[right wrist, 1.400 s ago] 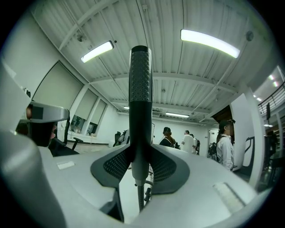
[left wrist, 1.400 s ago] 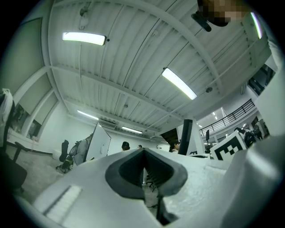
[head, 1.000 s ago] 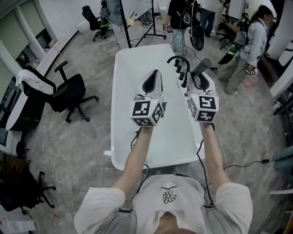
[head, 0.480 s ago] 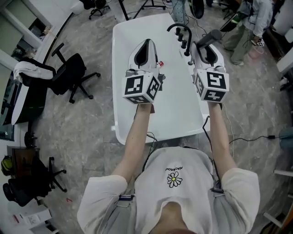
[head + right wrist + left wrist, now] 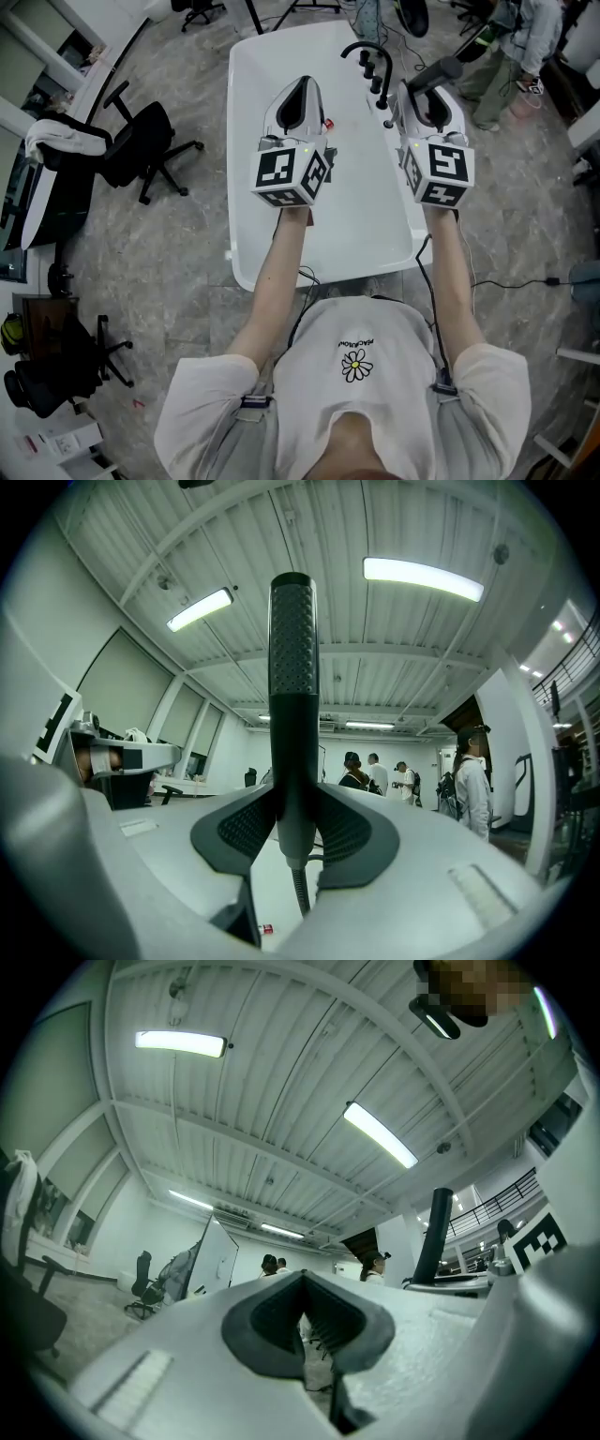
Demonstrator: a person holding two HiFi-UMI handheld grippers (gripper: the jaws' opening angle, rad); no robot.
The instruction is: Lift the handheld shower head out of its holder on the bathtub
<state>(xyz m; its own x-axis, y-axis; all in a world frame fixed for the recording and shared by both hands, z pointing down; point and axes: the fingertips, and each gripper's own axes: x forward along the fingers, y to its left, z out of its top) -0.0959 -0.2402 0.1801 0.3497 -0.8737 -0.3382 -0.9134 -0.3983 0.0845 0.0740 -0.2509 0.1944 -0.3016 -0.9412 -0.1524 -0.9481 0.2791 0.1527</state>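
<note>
The handheld shower head (image 5: 439,71) is a dark grey wand. My right gripper (image 5: 424,96) is shut on its handle above the white bathtub's (image 5: 251,169) right rim. In the right gripper view the shower head (image 5: 292,686) stands upright between the pads, and its hose (image 5: 301,893) hangs down below the right gripper (image 5: 293,832). The black faucet (image 5: 367,54) with its knobs stands on the rim just left of it. My left gripper (image 5: 300,89) hovers over the tub's middle. In its own view the left gripper (image 5: 302,1327) is shut with nothing between the pads.
A small red item (image 5: 328,124) lies in the tub by the left gripper. A black office chair (image 5: 141,148) stands left of the tub. People (image 5: 525,37) and equipment stand at the top right. A cable (image 5: 511,281) runs across the floor on the right.
The view has tilted down, so the tub and both grippers sit higher in the picture. The right gripper has kept hold of the shower head throughout. The left gripper has stayed shut.
</note>
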